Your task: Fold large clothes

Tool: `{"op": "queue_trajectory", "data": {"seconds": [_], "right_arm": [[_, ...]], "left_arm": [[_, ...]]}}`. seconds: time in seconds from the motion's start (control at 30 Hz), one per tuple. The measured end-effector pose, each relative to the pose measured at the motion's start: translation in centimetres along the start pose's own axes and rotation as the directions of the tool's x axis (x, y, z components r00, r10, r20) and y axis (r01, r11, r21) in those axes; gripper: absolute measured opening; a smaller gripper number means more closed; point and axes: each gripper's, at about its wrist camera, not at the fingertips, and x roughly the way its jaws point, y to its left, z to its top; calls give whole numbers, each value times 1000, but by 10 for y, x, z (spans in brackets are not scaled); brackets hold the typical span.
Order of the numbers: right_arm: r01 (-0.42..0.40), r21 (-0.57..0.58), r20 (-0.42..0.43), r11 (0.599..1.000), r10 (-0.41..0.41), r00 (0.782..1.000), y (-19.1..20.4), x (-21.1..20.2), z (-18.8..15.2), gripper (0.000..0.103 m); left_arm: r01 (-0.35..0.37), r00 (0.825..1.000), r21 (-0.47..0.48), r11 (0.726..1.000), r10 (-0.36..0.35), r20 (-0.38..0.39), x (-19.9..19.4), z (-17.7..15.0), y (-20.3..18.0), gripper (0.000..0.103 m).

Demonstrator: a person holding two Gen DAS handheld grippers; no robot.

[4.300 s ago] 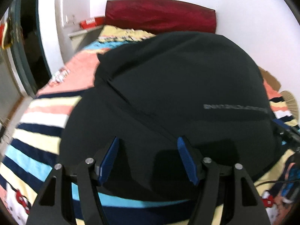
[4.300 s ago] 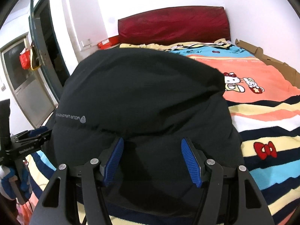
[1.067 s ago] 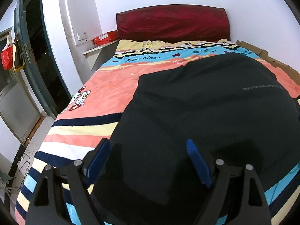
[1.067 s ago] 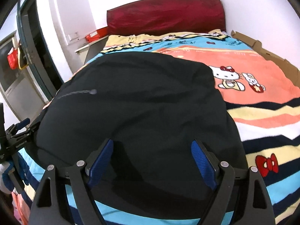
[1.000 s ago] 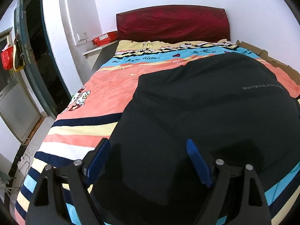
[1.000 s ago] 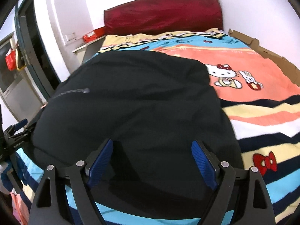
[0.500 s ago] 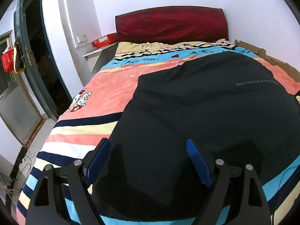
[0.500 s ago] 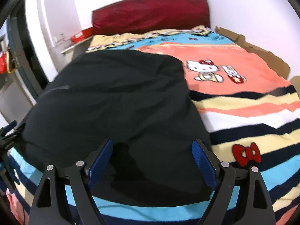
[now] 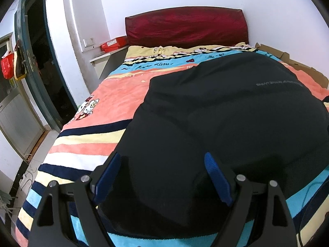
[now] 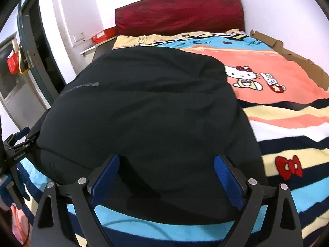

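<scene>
The left hand-held gripper [image 9: 162, 164] and the right hand-held gripper [image 10: 166, 165] both hang over the near edge of the bed [image 9: 115, 94], each with its blue pads spread wide and nothing between them, so neither is holding cloth; I'd guess they are poised there because the near hem is the next edge to take up. The bed is the biggest thing here, one of it, under a striped cartoon blanket [image 10: 287, 111] with a dark red headboard [image 9: 185, 26] against the white wall. On the blanket lies the one black garment [image 9: 236, 113], a large padded-looking piece spread across the near half of the bed, already doubled into a thick bundle with a grey line of lettering [image 9: 277, 82] showing on top; laid flat like this it seems ready for another fold. Two grippers, one garment, one blanket. Smaller still: a single red box [image 9: 114, 43] on the ledge by the headboard, a strip of cardboard [image 10: 287, 49] along the far side, and a red bag [image 9: 7, 68] hanging at the door
</scene>
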Motion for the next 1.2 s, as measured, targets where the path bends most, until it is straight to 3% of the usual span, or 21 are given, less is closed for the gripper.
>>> {"op": "queue_trajectory", "data": {"seconds": [0.47, 0.73, 0.83, 1.03, 1.2], "right_arm": [[69, 17, -60, 997, -68, 996, -10, -11, -12, 94], [69, 7, -50, 998, -68, 996, -2, -32, -15, 94], [65, 4, -41, 998, -65, 997, 2, -41, -17, 94], [71, -2, -46, 997, -71, 996, 2, -49, -26, 94], [62, 31, -42, 998, -61, 997, -6, -55, -34, 94]], "left_arm": [[-16, 998, 63, 998, 20, -54, -22, -6, -11, 83], [115, 987, 50, 992, -109, -115, -49, -22, -32, 83], [213, 968, 4, 977, -210, -134, -64, -30, -49, 83], [355, 912, -87, 931, -366, -188, -88, -48, -92, 83], [445, 844, -176, 878, -477, -244, -107, -66, -119, 83]]}}
